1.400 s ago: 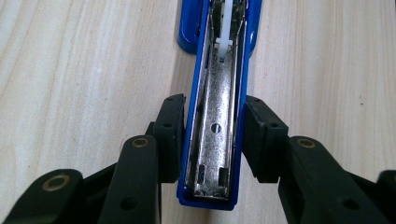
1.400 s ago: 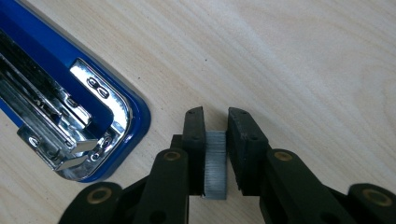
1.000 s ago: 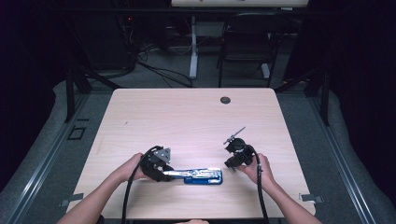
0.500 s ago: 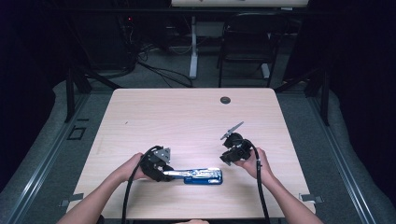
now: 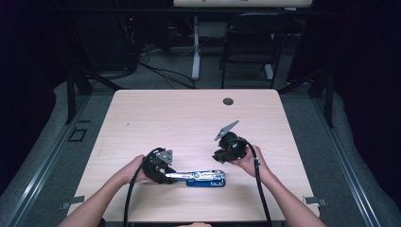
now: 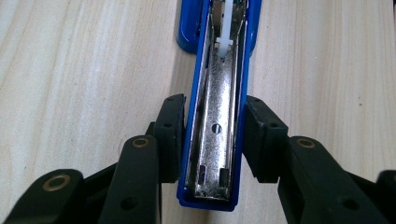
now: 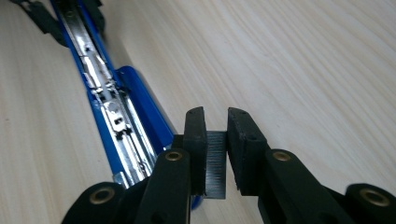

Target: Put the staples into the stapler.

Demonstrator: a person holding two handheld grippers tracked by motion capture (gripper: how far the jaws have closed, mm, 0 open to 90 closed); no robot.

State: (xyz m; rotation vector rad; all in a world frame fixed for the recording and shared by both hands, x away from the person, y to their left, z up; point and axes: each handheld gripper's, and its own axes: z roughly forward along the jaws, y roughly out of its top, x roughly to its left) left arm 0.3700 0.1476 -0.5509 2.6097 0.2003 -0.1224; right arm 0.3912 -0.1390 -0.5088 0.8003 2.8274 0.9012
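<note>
Staples (image 7: 215, 163), a grey strip pinched between the right gripper's (image 7: 216, 140) nearly closed jaws just beside the opened blue stapler (image 6: 215, 121), should go down level into its empty metal magazine channel while the left gripper (image 6: 212, 140) clamps that channel's sides steady.

One blue stapler (image 5: 204, 178), one staple strip (image 7: 215, 163), two grippers, at eight o'clock (image 5: 163, 171) and four o'clock (image 5: 221, 156), and one table (image 5: 189, 118).
</note>
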